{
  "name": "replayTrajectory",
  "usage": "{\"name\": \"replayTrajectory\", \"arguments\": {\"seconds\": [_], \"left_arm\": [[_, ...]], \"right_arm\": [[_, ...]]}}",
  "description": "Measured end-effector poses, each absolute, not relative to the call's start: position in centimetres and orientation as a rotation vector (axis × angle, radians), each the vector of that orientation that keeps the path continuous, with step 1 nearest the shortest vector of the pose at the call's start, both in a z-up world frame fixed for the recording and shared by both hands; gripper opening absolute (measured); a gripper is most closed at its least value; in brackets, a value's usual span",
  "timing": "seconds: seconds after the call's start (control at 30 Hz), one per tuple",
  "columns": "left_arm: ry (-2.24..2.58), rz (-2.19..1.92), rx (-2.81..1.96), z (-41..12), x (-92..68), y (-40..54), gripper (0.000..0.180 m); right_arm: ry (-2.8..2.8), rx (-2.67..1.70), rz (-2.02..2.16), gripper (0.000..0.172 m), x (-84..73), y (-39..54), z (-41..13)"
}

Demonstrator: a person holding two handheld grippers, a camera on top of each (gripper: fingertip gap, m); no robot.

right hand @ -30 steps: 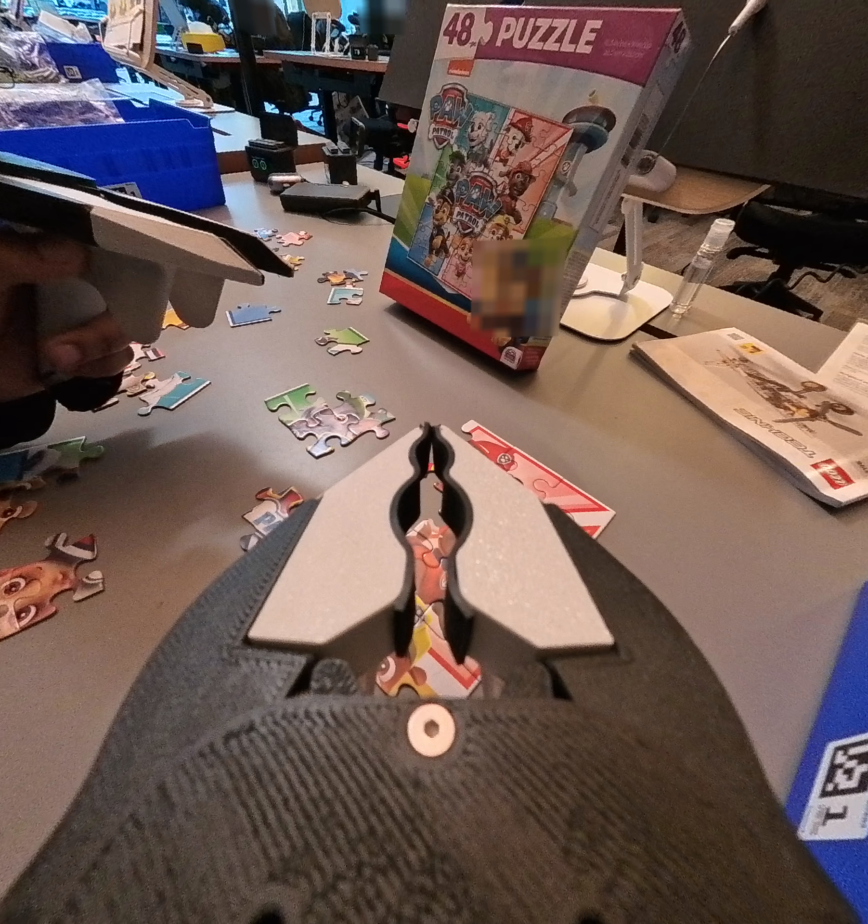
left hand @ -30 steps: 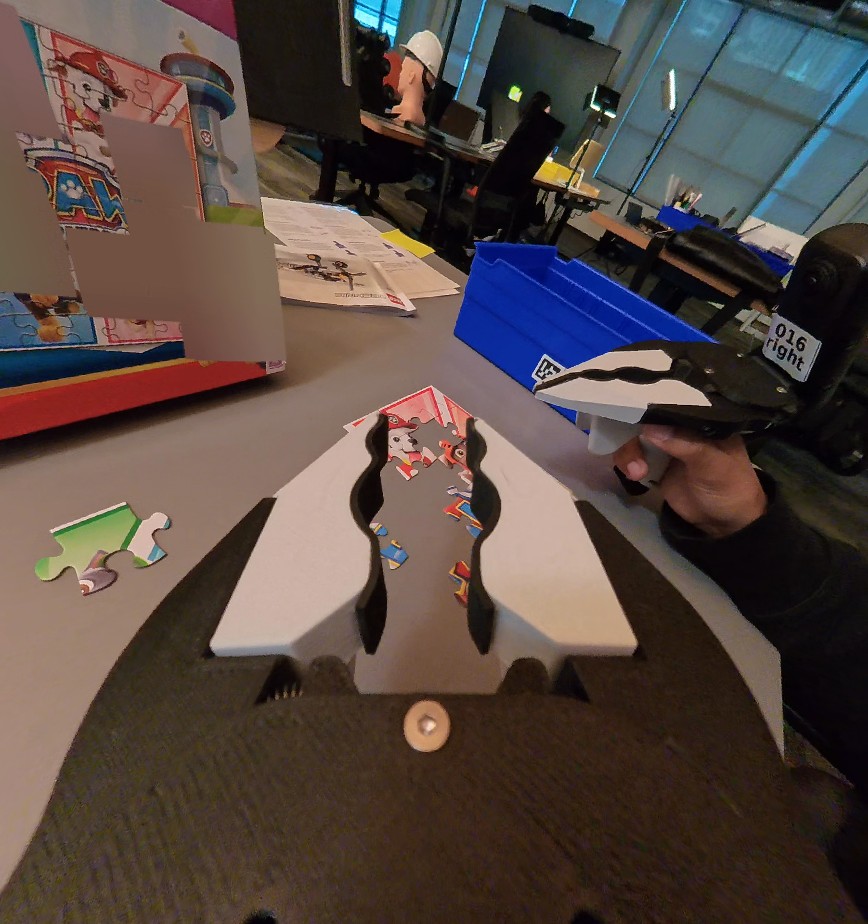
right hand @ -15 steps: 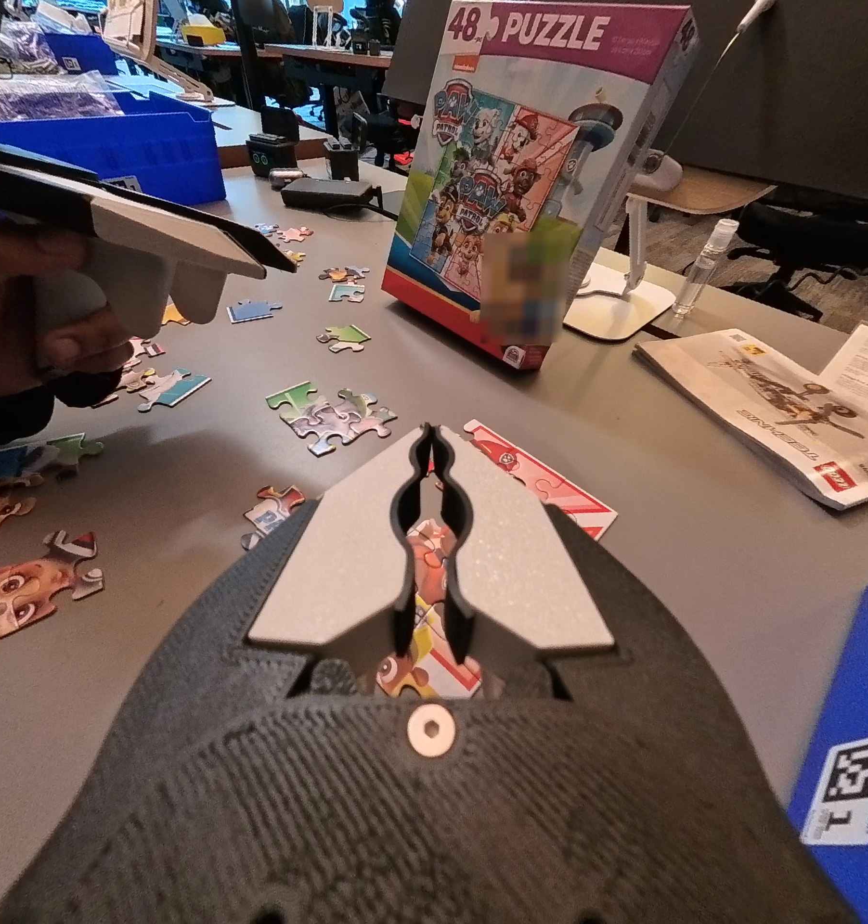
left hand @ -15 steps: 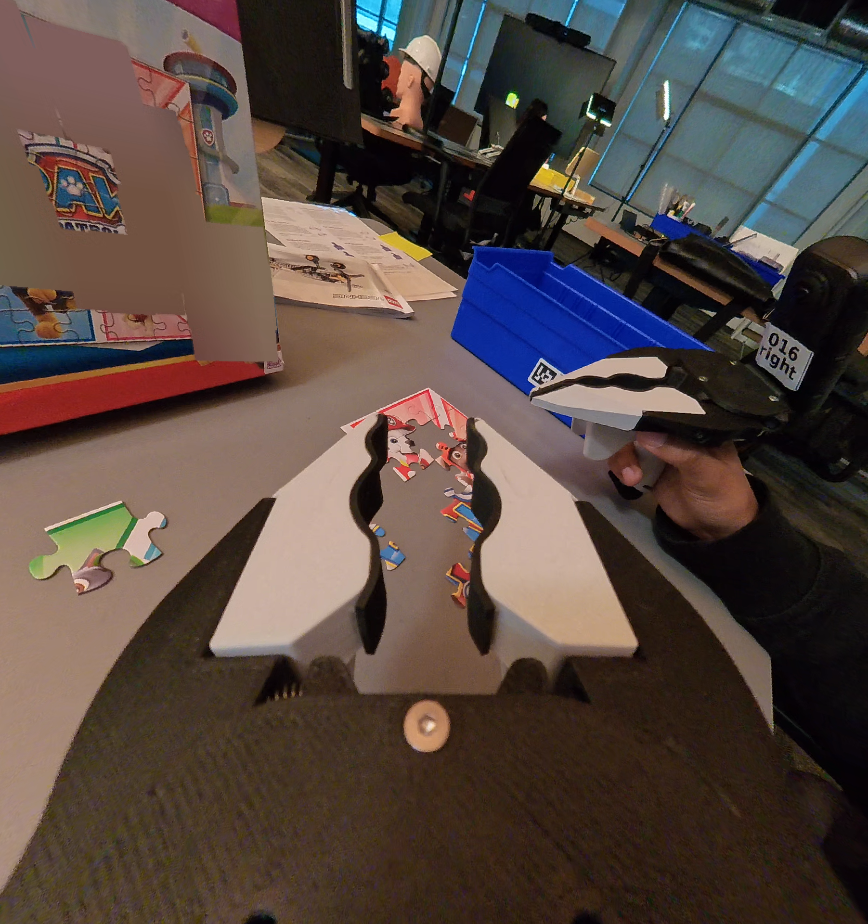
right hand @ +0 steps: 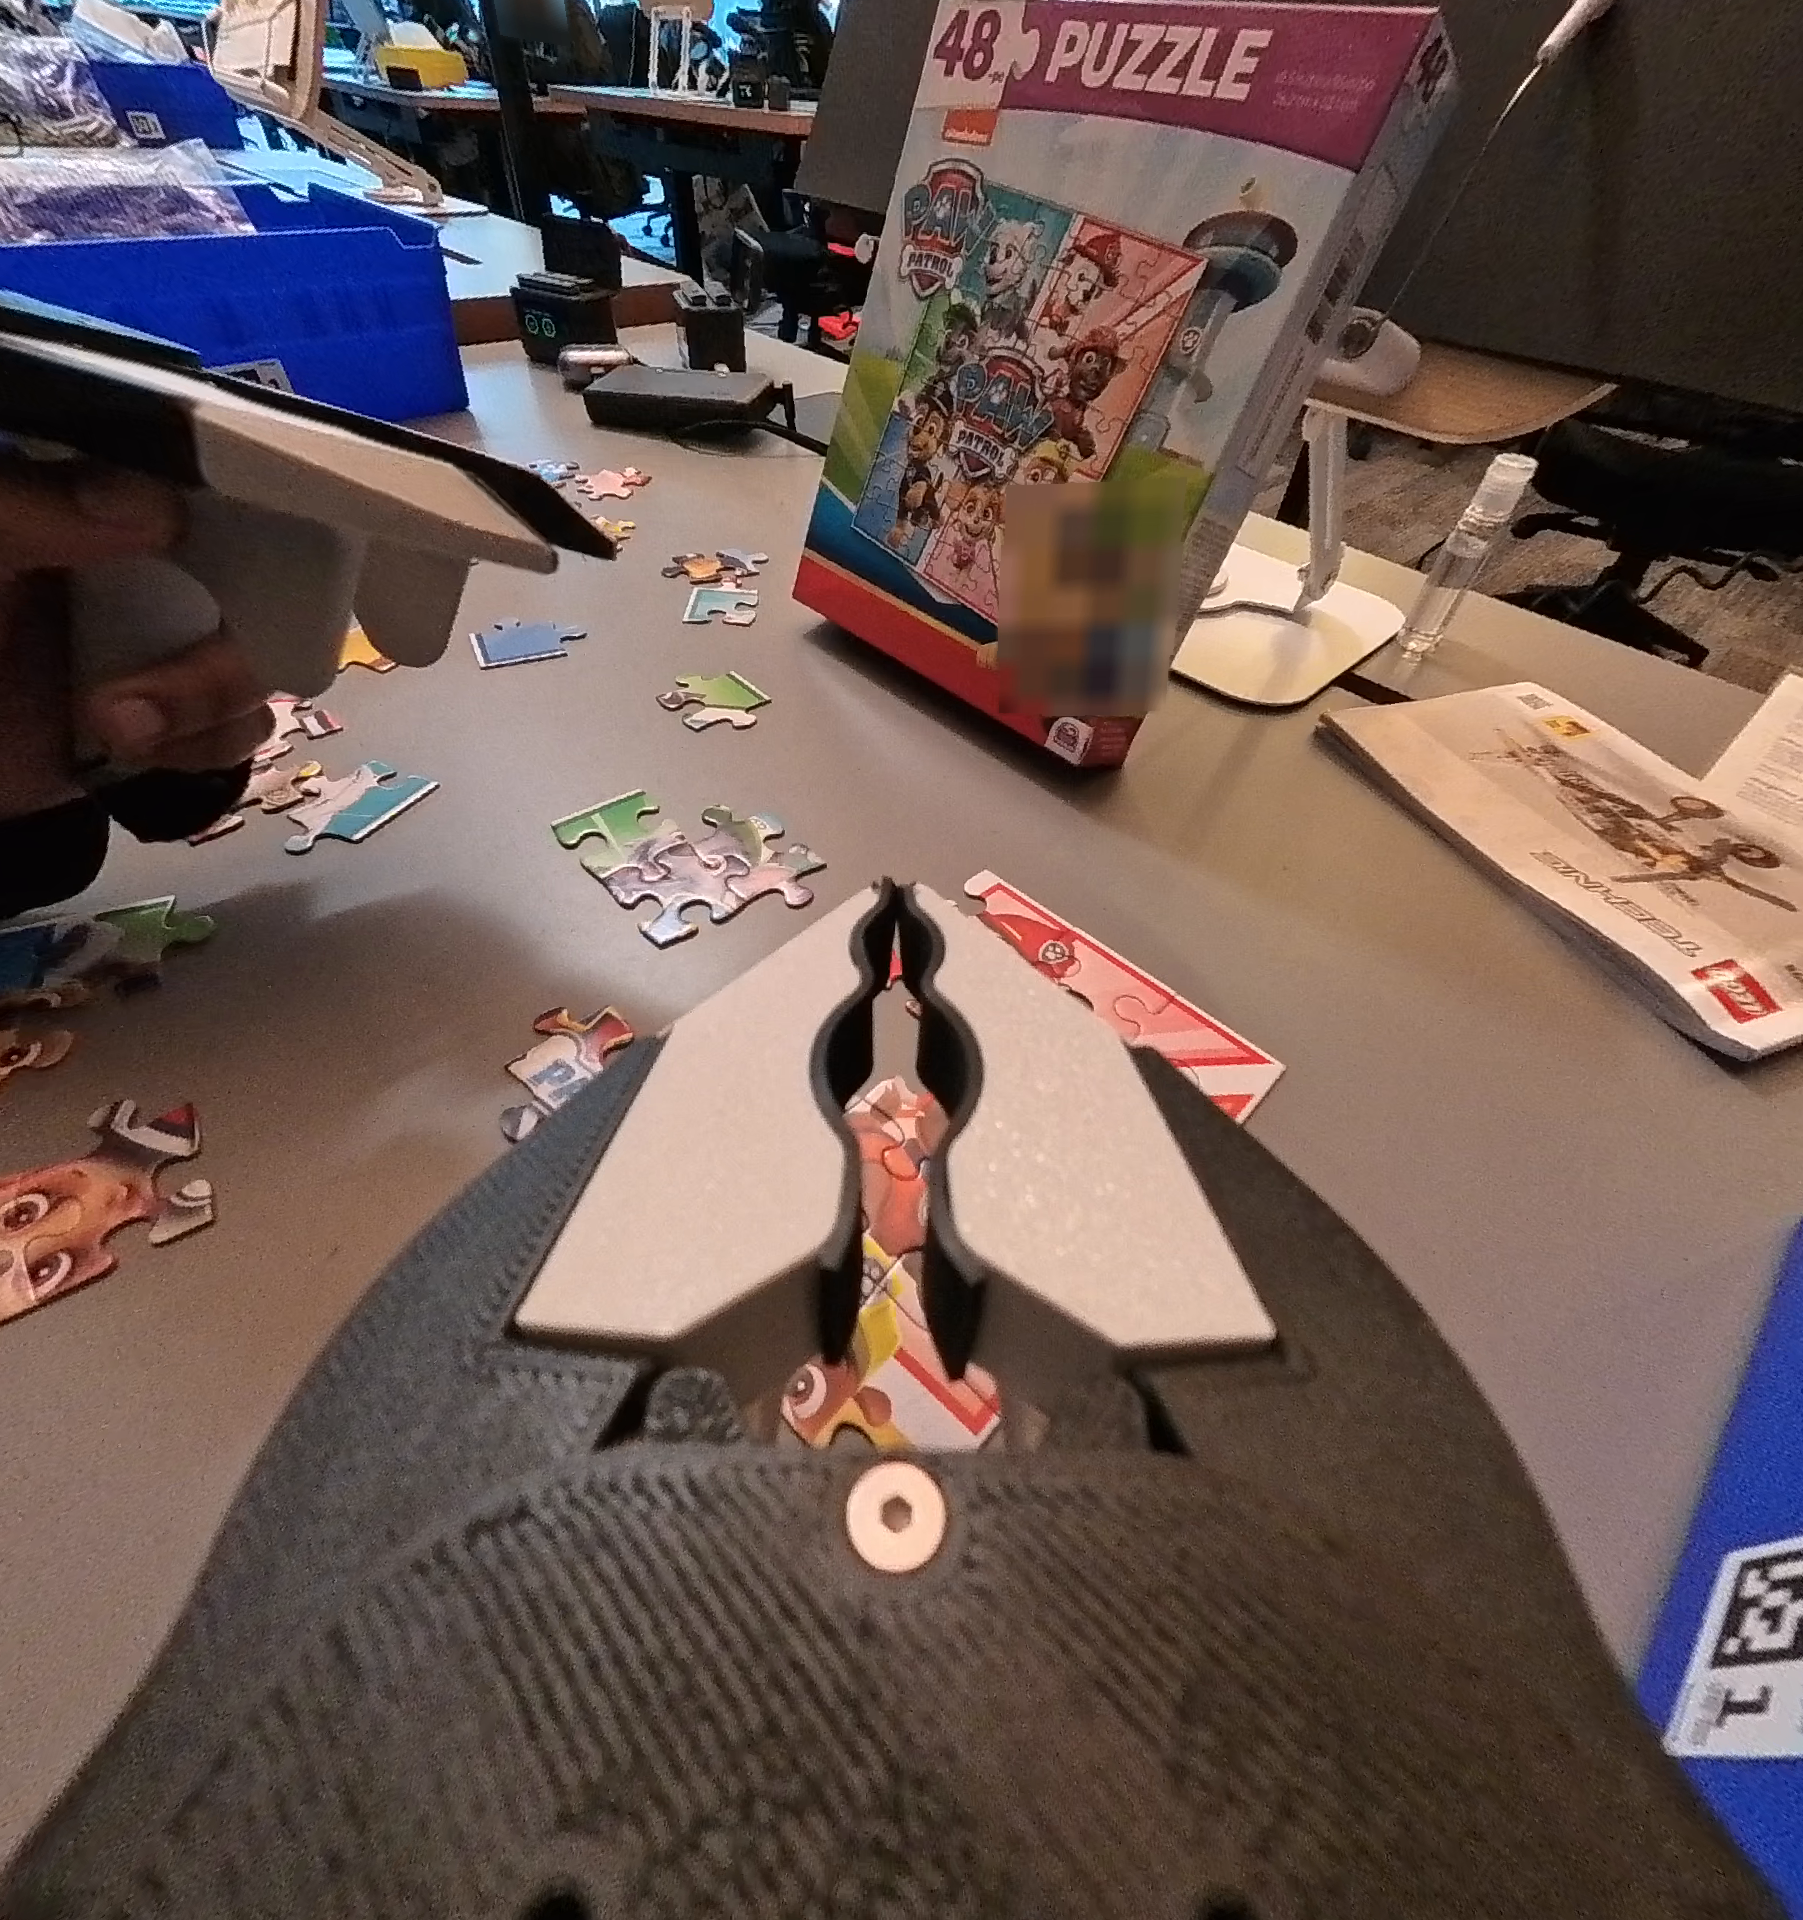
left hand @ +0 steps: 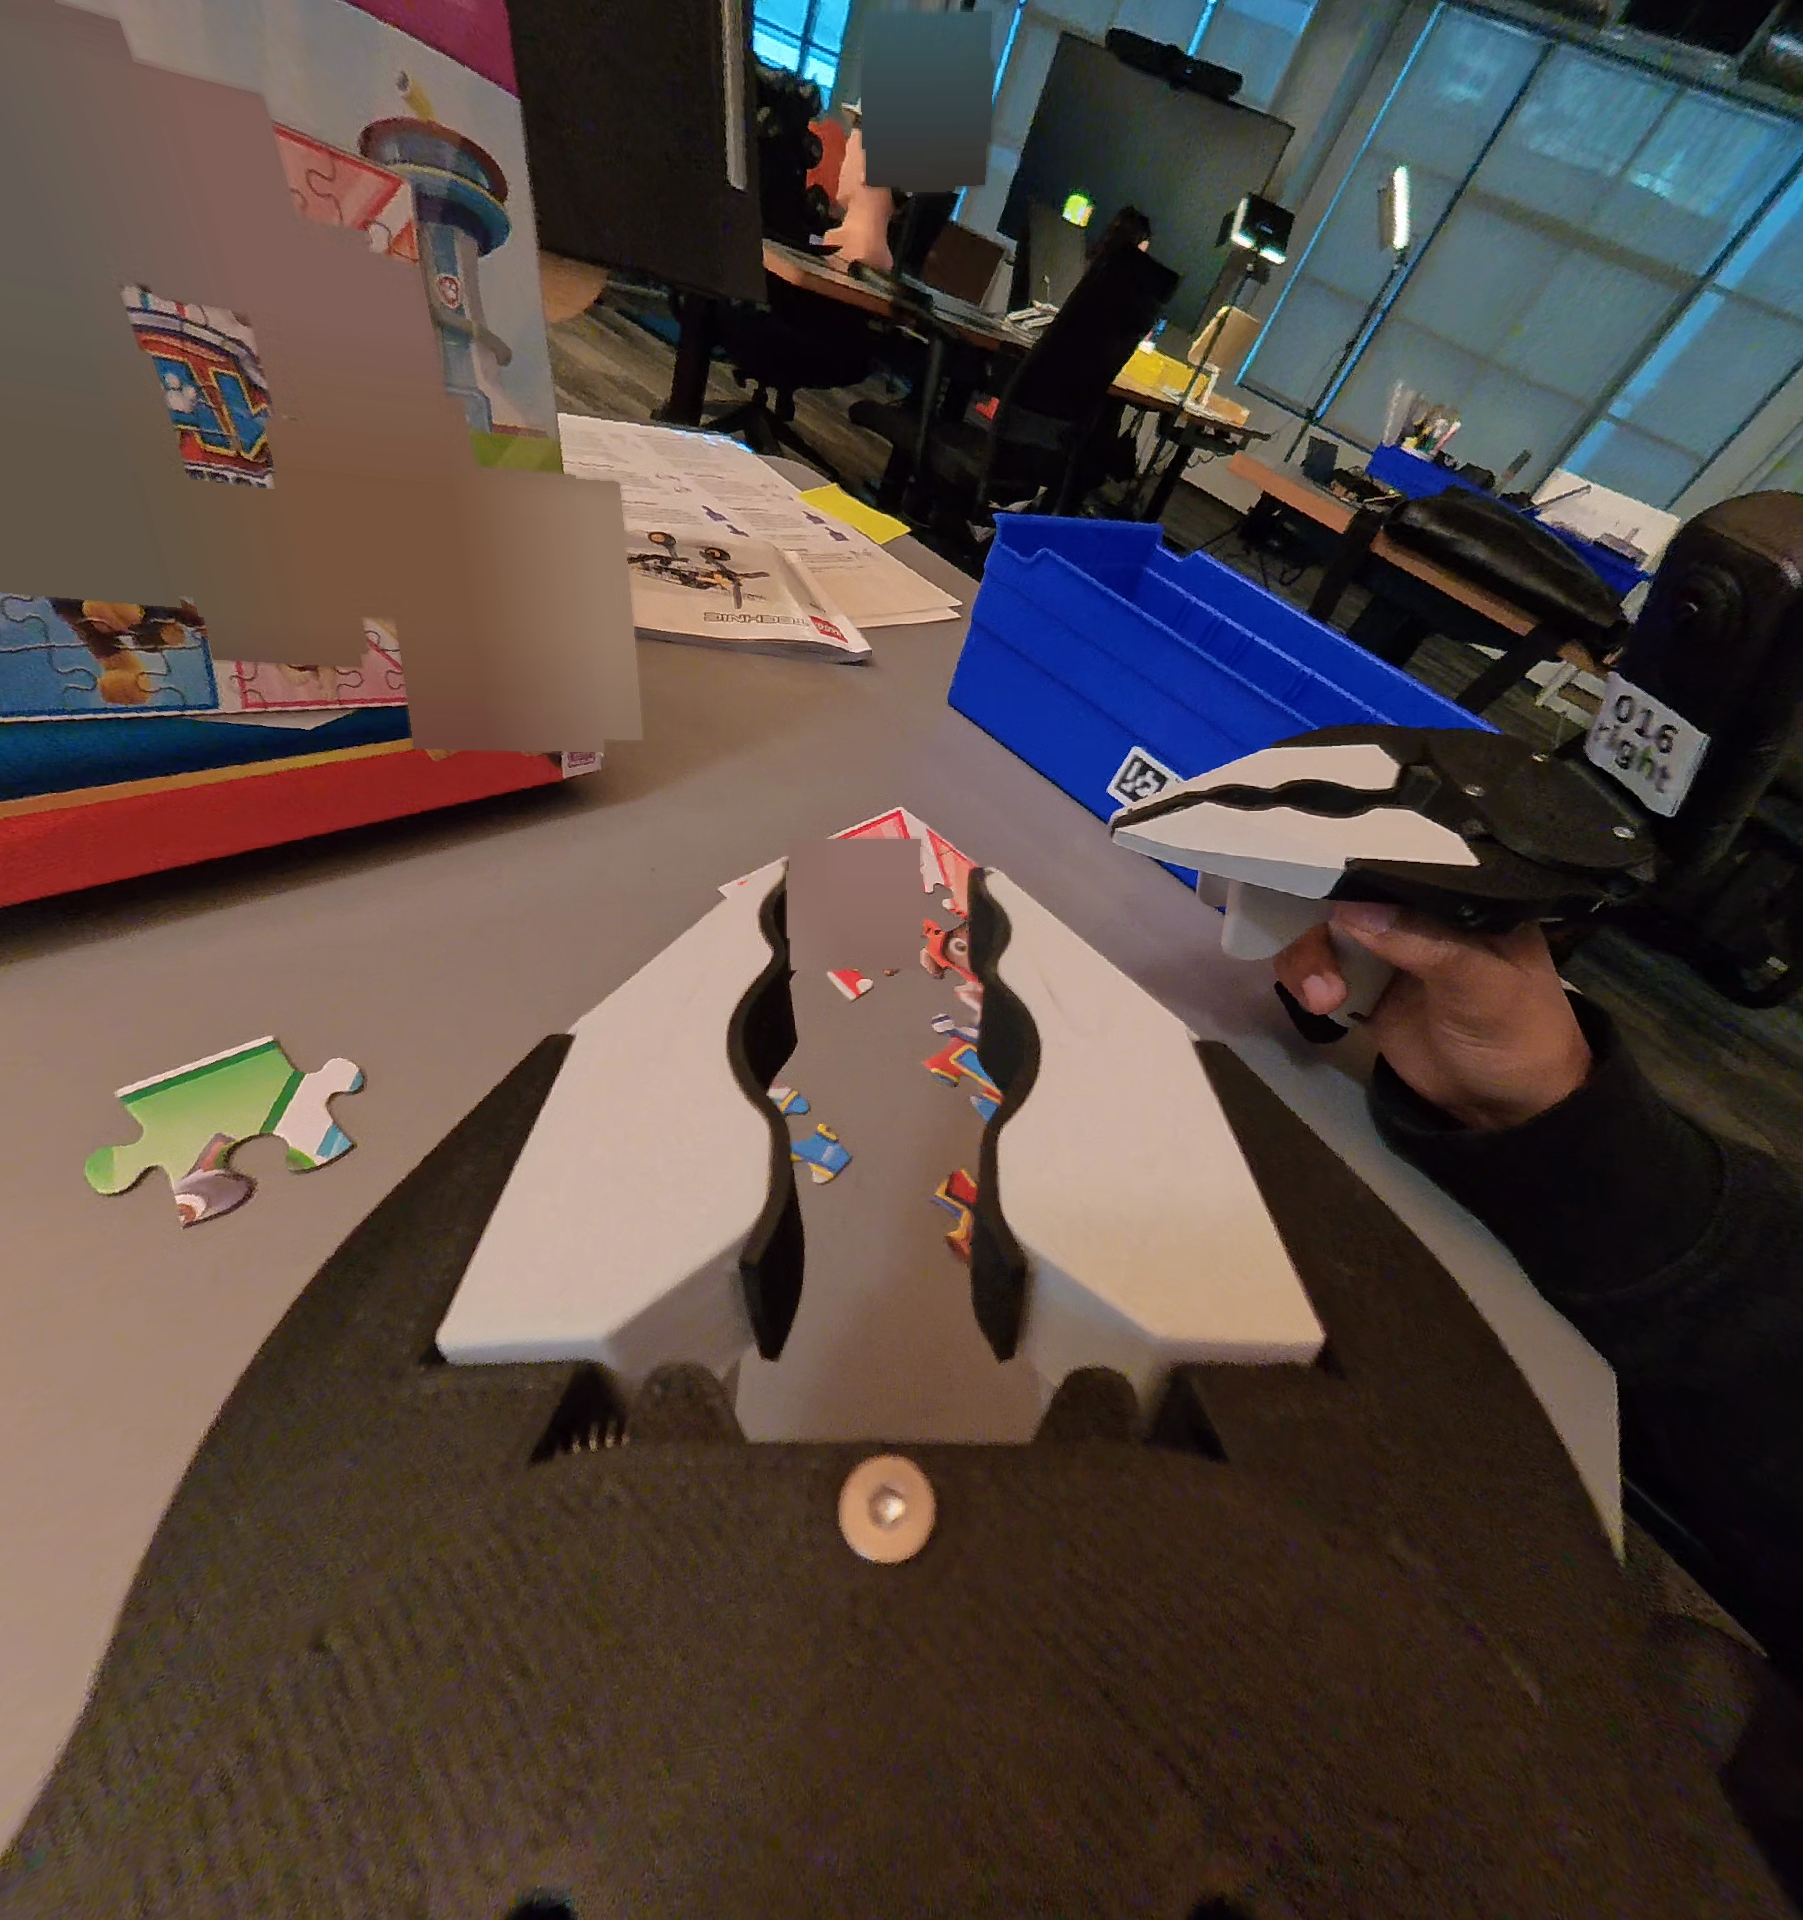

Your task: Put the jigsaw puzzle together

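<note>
My left gripper (left hand: 876, 883) is open and holds nothing; it hovers over the grey table (left hand: 461, 987). Between its fingers I see bare table and the edge of a joined red puzzle section (left hand: 941, 854) with small loose pieces. My right gripper (right hand: 892, 891) is shut with nothing between its tips, above the same red section (right hand: 1115, 997). It also shows in the left wrist view (left hand: 1120, 826), held by a hand at the right. The left gripper shows in the right wrist view (right hand: 585, 545) at the far left. A green piece (left hand: 222, 1127) lies left of my left gripper.
A puzzle box (right hand: 1084, 364) stands upright behind the pieces. A joined cluster (right hand: 699, 862) and several loose pieces (right hand: 357, 800) lie to the left. Blue bins (left hand: 1188, 644) (right hand: 253, 301), a booklet (right hand: 1624, 862) and a lamp base (right hand: 1292, 634) ring the table.
Both grippers hover almost still. The left jaws stay apart and the right jaws stay shut.
</note>
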State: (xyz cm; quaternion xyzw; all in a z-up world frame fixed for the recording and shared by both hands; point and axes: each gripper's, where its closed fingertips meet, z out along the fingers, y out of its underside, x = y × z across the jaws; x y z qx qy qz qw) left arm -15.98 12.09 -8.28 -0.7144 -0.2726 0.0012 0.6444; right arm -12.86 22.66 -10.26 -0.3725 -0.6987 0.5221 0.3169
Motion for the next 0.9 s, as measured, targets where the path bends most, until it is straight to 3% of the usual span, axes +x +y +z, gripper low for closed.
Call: {"name": "replayTrajectory", "arguments": {"seconds": [0.23, 0.6, 0.77, 0.9], "left_arm": [[-0.725, 0.212, -1.708, -9.7, -17.9, 10.8, 0.004], [-0.720, 0.207, -1.688, -8.9, -18.0, 10.6, 0.001], [-0.830, 0.642, -1.613, -3.9, -24.2, 2.1, 0.000], [-0.909, 0.615, -1.665, -1.7, -27.4, -2.7, 0.000]], "right_arm": [[-1.840, -0.978, 1.373, 0.000, -12.9, 22.6, -10.3], [-1.830, -0.965, 1.366, 0.000, -12.8, 22.6, -10.0], [-1.804, -0.973, 1.399, 0.000, -12.7, 22.9, -9.6], [-1.799, -0.972, 1.402, 0.000, -12.7, 23.0, -9.5]]}}
